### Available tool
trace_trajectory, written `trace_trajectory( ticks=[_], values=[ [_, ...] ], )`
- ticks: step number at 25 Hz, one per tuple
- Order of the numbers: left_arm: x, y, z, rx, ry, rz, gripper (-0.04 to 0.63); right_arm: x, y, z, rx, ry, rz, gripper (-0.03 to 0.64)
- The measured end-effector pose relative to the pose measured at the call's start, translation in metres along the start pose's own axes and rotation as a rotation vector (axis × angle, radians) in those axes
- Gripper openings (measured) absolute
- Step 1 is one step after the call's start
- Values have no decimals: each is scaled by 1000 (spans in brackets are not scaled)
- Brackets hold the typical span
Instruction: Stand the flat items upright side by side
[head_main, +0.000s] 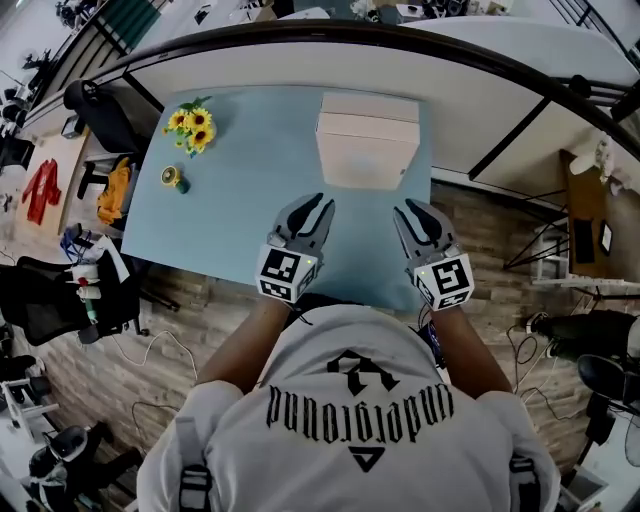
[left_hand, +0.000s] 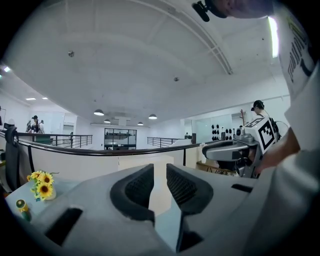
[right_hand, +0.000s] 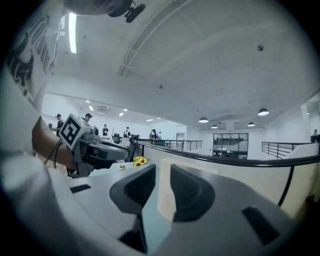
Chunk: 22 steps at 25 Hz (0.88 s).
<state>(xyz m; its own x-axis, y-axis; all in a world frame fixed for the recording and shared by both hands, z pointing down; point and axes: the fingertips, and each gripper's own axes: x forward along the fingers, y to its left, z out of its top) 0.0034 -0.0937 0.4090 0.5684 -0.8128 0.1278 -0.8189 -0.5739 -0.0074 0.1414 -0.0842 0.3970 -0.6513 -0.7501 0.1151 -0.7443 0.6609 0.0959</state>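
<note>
- A cream-white block (head_main: 365, 150) stands on the far right part of the light-blue tabletop (head_main: 240, 210), close to its far edge and its right edge; a seam runs across its top, and whether it is one box or several flat items set side by side cannot be told.
- The left gripper (head_main: 324, 203) is held over the middle of the tabletop's near edge, pointing toward the block and well apart from it; its jaws stand a narrow slit apart with nothing between the pads; only a pale strip shows through the gap in its own view.
- The right gripper (head_main: 405, 207) is held near the tabletop's near right corner, likewise aimed at the block and clear of it; its jaws too are a thin gap apart and empty.
- The two grippers sit side by side, apart from each other; each carries its marker cube at the back, by the person's hand.
- A small bunch of sunflowers (head_main: 192, 125) stands near the far left corner of the tabletop; a small yellow-and-green object (head_main: 174, 179) lies by the left edge, just nearer than the flowers.
- The person wears a white T-shirt (head_main: 350, 420) with black print.
- A curved black railing (head_main: 350, 35) runs beyond the far edge; wood flooring (head_main: 480, 215) shows to the right of the tabletop.
</note>
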Motion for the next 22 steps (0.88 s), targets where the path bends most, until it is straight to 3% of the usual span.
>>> trace_trajectory(
  ticks=[5,12,22],
  values=[
    [-24,0,17,17,-34,-4,0,-4,16,23,-6,-40,47,6],
    [-56,15,31,19,-65,-41,-2,-4,40,43,0,-61,43,5],
    [-129,62,45,37,-68,-151,-2,16,116,68,8,-58,-5,5]
  ],
)
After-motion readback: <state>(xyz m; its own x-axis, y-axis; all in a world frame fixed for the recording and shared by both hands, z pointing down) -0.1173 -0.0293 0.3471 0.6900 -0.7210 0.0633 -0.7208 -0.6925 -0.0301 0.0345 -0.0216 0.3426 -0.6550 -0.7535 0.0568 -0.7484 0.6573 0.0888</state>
